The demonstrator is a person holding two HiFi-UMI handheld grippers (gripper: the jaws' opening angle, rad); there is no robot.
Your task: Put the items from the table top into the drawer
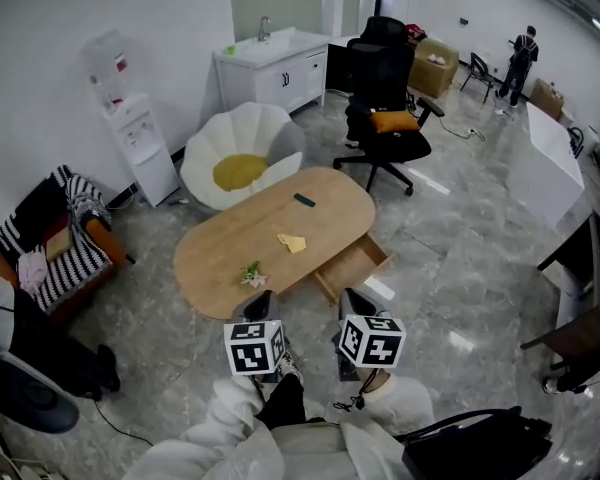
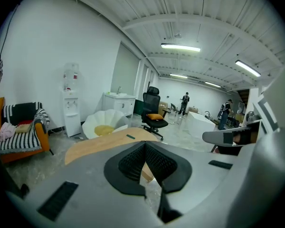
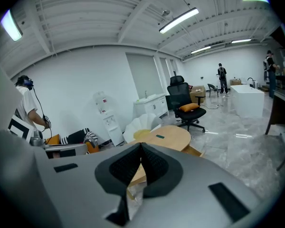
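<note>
Items are all on the oval wooden table [image 1: 225, 253]: small dark flat block [image 1: 304, 200] near the far edge, yellow scrap [image 1: 292, 242] mid-table, white-and-green sprig [image 1: 252, 275] by the near edge. Wooden drawer [image 1: 352, 266] hangs open and looks empty. Left tool [image 1: 260, 303] and right tool [image 1: 352, 300] are both pressed together on nothing, so I'd say all three are left to do.

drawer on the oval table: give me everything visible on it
The drawer is a shallow tray of the same light wood as the table. It is pulled well out from under the top's long near edge, toward the right end in the head view. Its inside looks bare, with nothing lying in it. It sits level above the grey floor and touches only the table. No handle can be made out.
</note>
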